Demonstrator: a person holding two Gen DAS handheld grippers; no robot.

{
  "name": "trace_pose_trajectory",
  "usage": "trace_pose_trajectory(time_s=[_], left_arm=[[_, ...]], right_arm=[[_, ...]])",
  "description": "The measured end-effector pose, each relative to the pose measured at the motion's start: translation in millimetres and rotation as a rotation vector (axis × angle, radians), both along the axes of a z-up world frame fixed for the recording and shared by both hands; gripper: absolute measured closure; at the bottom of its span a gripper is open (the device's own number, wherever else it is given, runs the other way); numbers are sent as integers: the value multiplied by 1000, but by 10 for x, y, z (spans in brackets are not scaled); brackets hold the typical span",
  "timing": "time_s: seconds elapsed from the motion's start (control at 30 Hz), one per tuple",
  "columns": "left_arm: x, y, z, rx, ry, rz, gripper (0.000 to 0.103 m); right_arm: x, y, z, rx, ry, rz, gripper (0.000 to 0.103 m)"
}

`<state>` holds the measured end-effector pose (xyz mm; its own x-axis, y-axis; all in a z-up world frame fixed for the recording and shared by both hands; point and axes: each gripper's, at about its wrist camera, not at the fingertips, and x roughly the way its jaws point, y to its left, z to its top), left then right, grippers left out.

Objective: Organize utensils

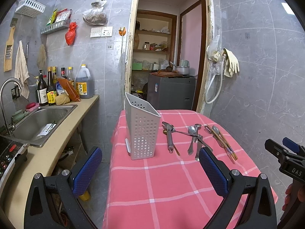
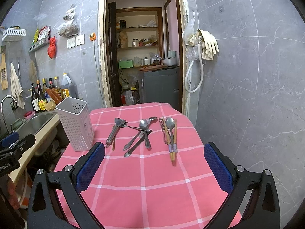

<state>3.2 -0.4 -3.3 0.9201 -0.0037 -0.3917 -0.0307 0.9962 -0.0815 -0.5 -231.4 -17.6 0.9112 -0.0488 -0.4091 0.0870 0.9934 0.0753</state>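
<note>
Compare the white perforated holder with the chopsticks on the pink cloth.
The holder stands upright at the table's left; the chopsticks lie flat toward the right. The holder is white perforated plastic, the chopsticks slim and tan with pale bands. Both rest on the pink checked cloth, untouched.

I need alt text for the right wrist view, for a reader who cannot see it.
An open right gripper hovers over a table with a pink checked cloth. On the cloth lie loose metal utensils and a pair of chopsticks, with an empty white perforated holder standing to their left. A doorway opens behind.
</note>
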Motion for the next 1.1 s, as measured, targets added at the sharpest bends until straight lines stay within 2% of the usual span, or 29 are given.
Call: trace_pose_trajectory(time_s=[1.1], left_arm=[[14,-28,-87,18,11,-6,1]], right_arm=[[51,-16,-20,9,7,8,1]])
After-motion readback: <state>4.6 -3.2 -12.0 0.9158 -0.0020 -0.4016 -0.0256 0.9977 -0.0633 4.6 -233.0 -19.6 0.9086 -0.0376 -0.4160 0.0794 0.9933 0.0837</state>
